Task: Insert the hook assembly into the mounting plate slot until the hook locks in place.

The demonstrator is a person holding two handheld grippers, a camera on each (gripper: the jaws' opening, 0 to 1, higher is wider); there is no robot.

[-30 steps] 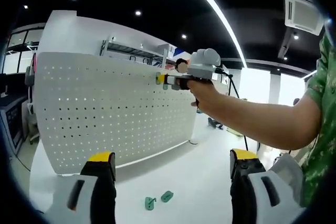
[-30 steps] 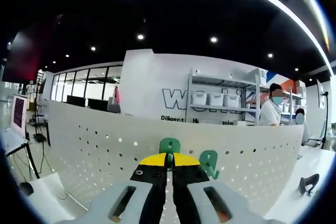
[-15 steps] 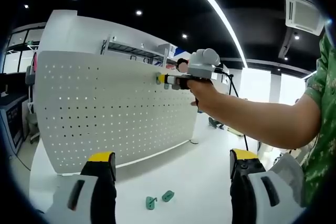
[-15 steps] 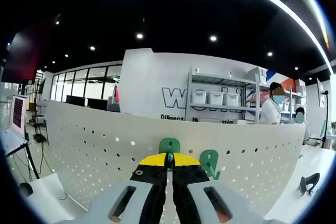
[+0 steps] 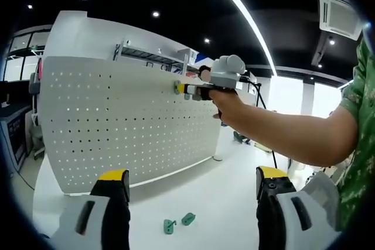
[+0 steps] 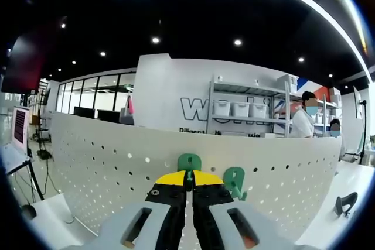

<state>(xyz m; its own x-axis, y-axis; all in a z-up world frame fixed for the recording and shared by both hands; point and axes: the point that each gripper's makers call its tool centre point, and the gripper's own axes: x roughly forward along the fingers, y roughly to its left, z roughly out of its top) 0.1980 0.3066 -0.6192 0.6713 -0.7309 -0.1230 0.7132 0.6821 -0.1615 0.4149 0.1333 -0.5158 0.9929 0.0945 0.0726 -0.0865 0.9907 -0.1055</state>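
The right gripper [image 6: 188,175] is pinching a green hook [image 6: 189,162] between nearly closed jaws, pressing it against the upper edge of the white pegboard [image 6: 105,168]. A second hook [image 6: 234,181] is hanging at 3 o'clock just beside it. The left gripper [image 5: 193,185] is holding its jaws wide, gripping nothing, above two spare hooks [image 5: 177,222] lying on the white surface [image 5: 217,197].

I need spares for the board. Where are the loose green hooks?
In the left gripper view, two small green plastic hooks lie on the white table, in front of the white perforated board.
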